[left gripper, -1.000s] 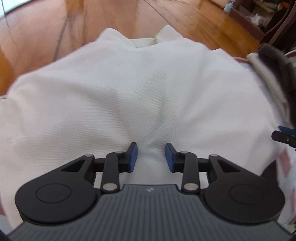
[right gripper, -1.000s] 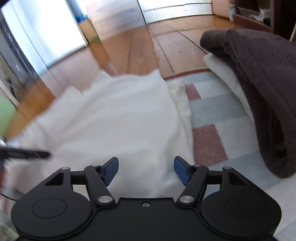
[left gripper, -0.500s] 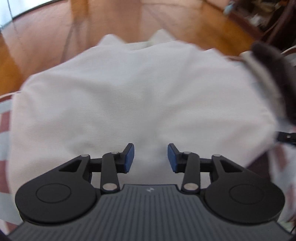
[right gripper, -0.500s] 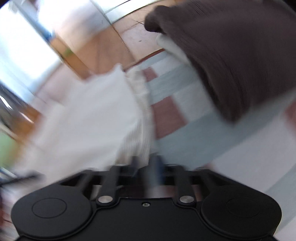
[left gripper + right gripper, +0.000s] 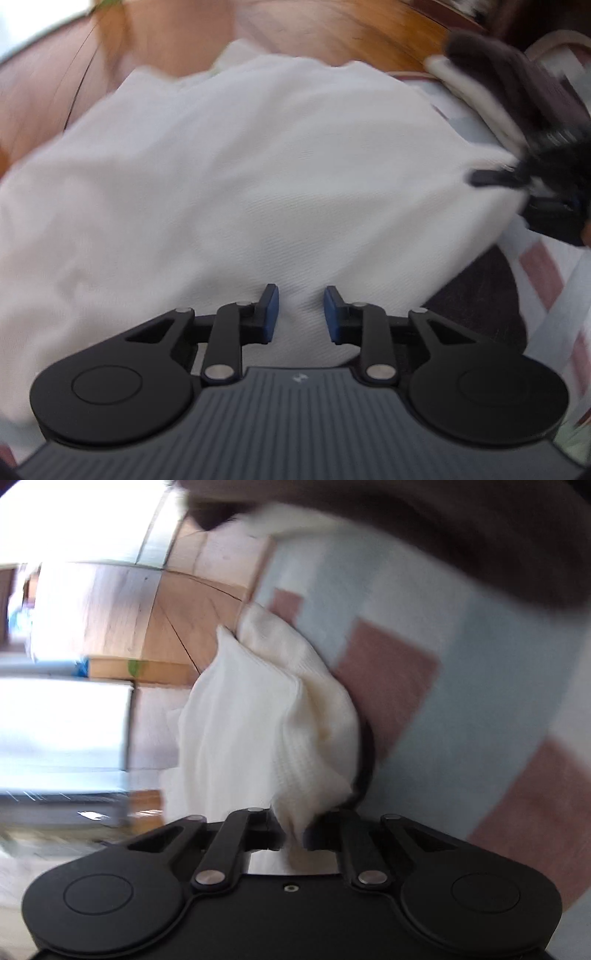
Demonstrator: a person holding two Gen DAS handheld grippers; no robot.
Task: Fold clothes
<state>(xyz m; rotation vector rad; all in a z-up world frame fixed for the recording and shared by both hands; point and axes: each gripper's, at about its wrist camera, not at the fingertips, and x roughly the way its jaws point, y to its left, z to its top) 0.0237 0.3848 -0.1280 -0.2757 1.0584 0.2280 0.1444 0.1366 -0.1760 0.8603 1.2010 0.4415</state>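
White garment [image 5: 258,177] spread on checked rug [image 5: 461,672], far part over the rug's edge. Right gripper [image 5: 293,840] clenched on its right edge, lifting. Left gripper [image 5: 301,314] released, over near hem. Likely fold mid-way: carry edge across.

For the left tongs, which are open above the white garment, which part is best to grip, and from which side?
Probably the near edge of the white garment, straight ahead of the open left tongs and low, since the cloth lies flat there. The right tongs are shut on its right corner, so this matches that hold.
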